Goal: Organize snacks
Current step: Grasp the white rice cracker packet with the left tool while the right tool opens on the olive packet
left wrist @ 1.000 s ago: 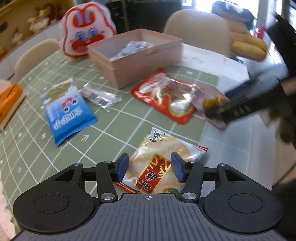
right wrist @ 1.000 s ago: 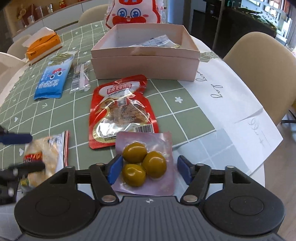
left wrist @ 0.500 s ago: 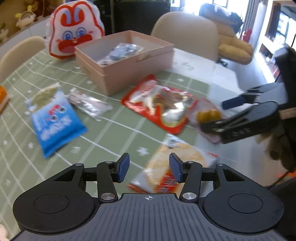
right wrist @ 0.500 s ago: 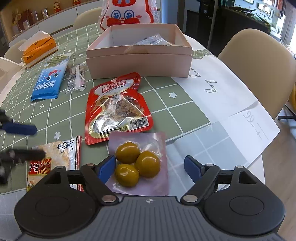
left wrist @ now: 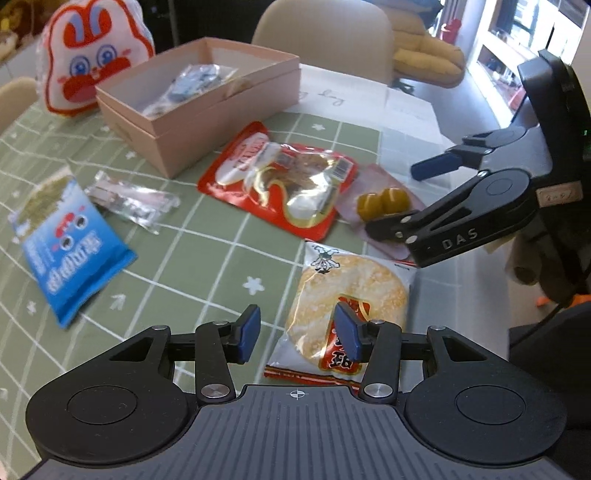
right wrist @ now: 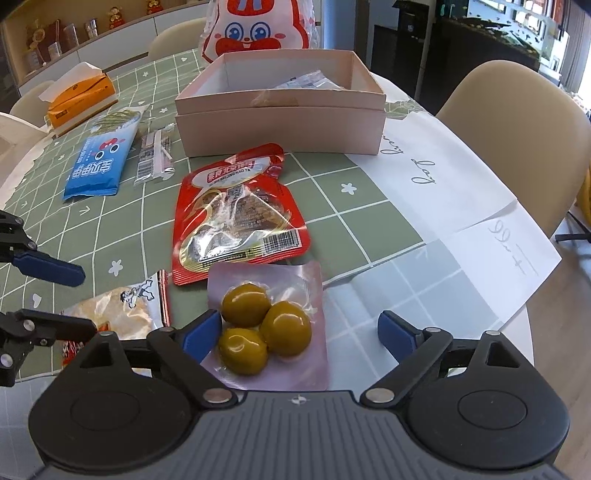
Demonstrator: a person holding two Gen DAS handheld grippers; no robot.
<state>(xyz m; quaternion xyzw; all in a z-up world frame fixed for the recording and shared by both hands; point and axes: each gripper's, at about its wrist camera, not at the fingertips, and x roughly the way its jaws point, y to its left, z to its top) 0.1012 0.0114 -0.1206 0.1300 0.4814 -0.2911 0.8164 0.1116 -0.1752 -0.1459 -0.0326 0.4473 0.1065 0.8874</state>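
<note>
A pink open box [left wrist: 207,107] [right wrist: 280,110] holds a clear packet at the back of the table. My left gripper [left wrist: 297,336] is open, hovering just over a rice-cracker packet [left wrist: 343,306], which lies partly under its right finger. My right gripper [right wrist: 299,334] is open wide around a clear pouch of three green olives [right wrist: 266,325] lying on the table; it shows in the left wrist view [left wrist: 406,195] over the pouch [left wrist: 382,201]. A red snack pouch [right wrist: 232,214] [left wrist: 284,184] lies between pouch and box.
A blue snack packet [left wrist: 62,251] [right wrist: 99,162] and a clear wrapped packet [left wrist: 133,199] [right wrist: 155,158] lie at the left. A rabbit-face bag [right wrist: 255,26] stands behind the box. An orange tissue box [right wrist: 81,96] sits far left. White paper sheets [right wrist: 461,206] cover the right table edge; beige chairs surround.
My right gripper has opened wider around the olive pouch. My left gripper has shifted left, so the rice-cracker packet now lies under its right finger instead of between the fingers.
</note>
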